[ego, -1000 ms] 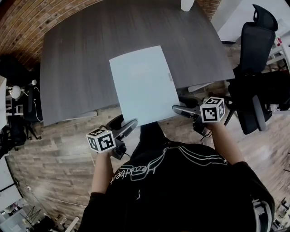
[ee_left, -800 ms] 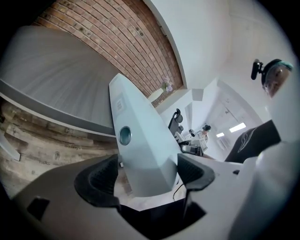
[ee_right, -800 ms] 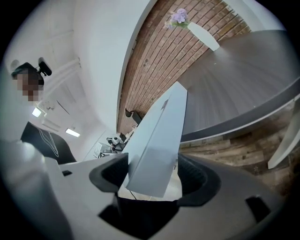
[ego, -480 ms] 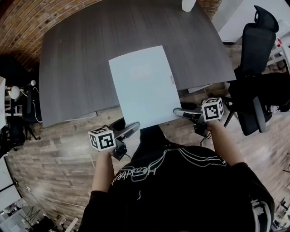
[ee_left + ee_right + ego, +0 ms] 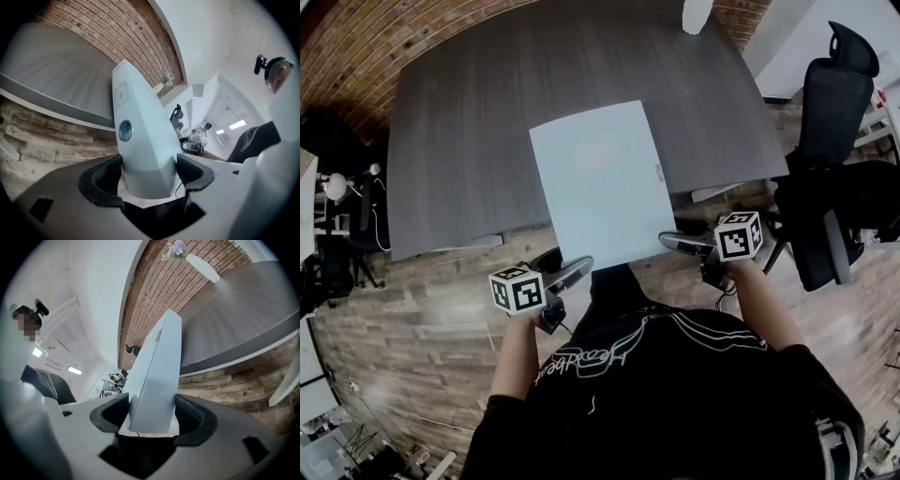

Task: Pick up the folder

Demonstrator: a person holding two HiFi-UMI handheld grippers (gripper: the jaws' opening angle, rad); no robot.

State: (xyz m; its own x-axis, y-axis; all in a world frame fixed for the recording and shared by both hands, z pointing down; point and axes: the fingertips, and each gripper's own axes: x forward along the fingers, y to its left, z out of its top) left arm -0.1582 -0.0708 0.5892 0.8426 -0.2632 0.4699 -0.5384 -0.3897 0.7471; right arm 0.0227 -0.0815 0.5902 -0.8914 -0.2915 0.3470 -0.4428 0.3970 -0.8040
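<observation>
The broad, dark grey wood-grain bench (image 5: 469, 122) has rounded corners and stands on a brown plank floor (image 5: 412, 319). A white oval object (image 5: 696, 13) sits at its far edge. The pale blue flat folder (image 5: 600, 178) juts past the near edge; whether it touches the top cannot be told.

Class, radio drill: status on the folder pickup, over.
Left gripper shut on folder, near left corner. Right gripper shut on near right corner. Folder tilted up, overhanging the table edge. Office chair apart, right.
</observation>
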